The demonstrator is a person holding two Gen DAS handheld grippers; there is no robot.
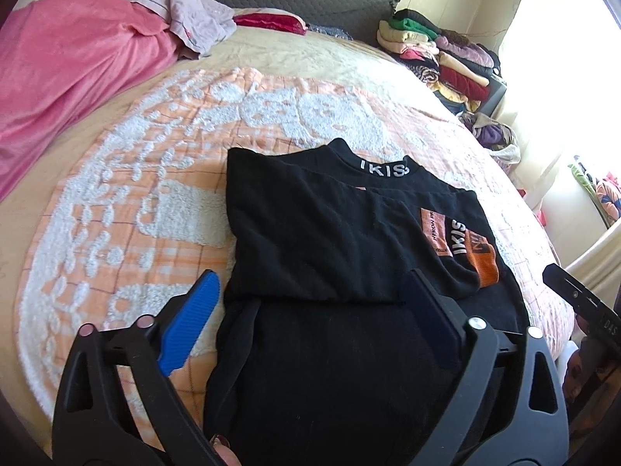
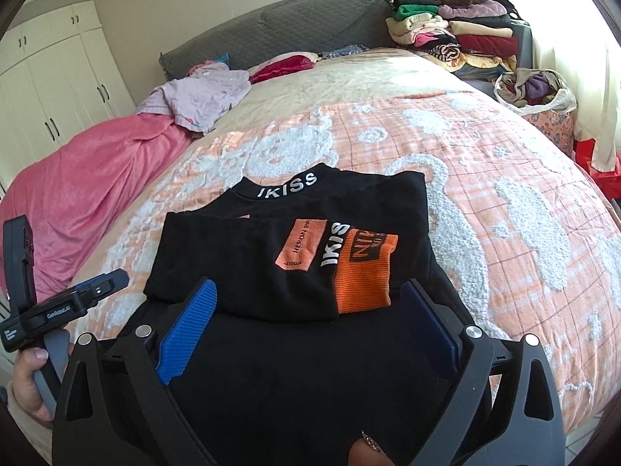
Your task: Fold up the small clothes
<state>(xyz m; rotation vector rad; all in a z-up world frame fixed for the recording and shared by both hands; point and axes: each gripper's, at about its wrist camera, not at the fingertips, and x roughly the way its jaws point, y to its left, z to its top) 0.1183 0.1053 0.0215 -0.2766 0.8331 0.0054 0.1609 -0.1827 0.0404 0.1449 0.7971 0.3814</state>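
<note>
Black top (image 1: 310, 233), part-folded, lies on the bed's blanket (image 1: 136, 194) by its near edge; lower hem cut off by both frames. Left claw (image 1: 310, 303) and right claw (image 2: 310, 310) released, spread wide over it, nothing gripped.

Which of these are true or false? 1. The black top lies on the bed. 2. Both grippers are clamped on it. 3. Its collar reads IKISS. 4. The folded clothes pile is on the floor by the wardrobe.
1. True: the black top lies on the bed.
2. False: the left gripper and right gripper are open, holding nothing.
3. True.
4. False: the clothes pile is beside the headboard.
</note>
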